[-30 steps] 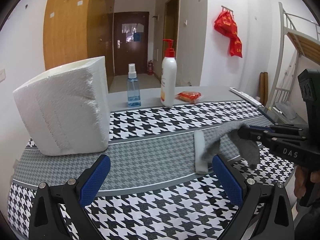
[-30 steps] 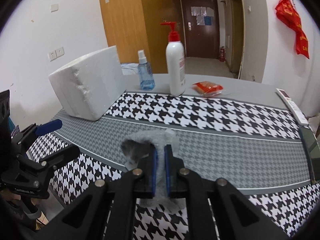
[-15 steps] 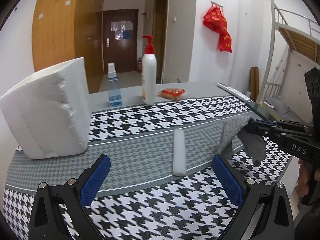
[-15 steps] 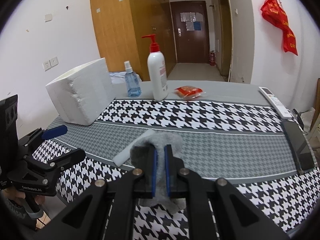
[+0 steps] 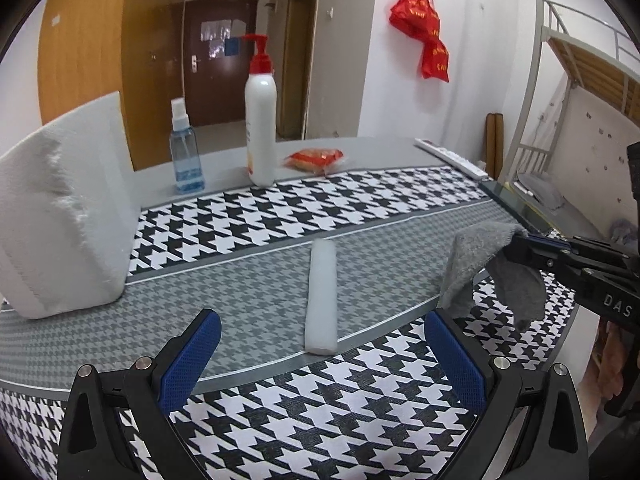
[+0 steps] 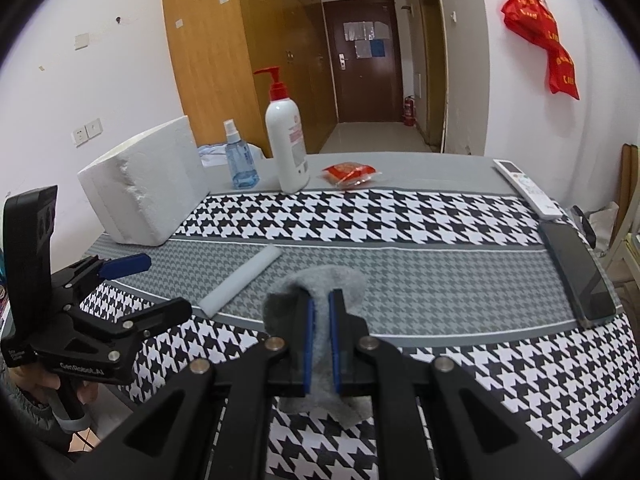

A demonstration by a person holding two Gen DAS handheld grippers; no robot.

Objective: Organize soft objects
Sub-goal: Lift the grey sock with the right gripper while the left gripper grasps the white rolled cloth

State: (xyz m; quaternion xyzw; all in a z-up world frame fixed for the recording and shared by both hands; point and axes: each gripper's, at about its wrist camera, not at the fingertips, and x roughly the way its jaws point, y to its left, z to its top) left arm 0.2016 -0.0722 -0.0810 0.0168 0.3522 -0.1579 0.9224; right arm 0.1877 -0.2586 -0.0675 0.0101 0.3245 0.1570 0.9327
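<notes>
My right gripper [image 6: 319, 312] is shut on a grey fuzzy cloth [image 6: 332, 280] and holds it in the air above the table's front edge; the cloth droops over both sides of the jaws [image 5: 468, 264]. My left gripper [image 5: 320, 344] is open and empty, low over the front of the table, to the left of the right gripper [image 5: 520, 242]. A white foam stick [image 5: 322, 292] lies on the grey band of the tablecloth just ahead of the left gripper [image 6: 132, 284]. A large white foam block [image 5: 60, 208] stands at the left.
A blue spray bottle [image 5: 186, 152], a white pump bottle [image 5: 261, 120] and a red packet [image 5: 316, 158] stand at the back. A white remote [image 6: 528, 188] and a dark phone [image 6: 576, 272] lie at the right edge. A bunk bed frame [image 5: 560, 80] stands right.
Both grippers have drawn back from the table. The right gripper has lifted the grey cloth off the white foam stick and carried it right, leaving the stick fully uncovered.
</notes>
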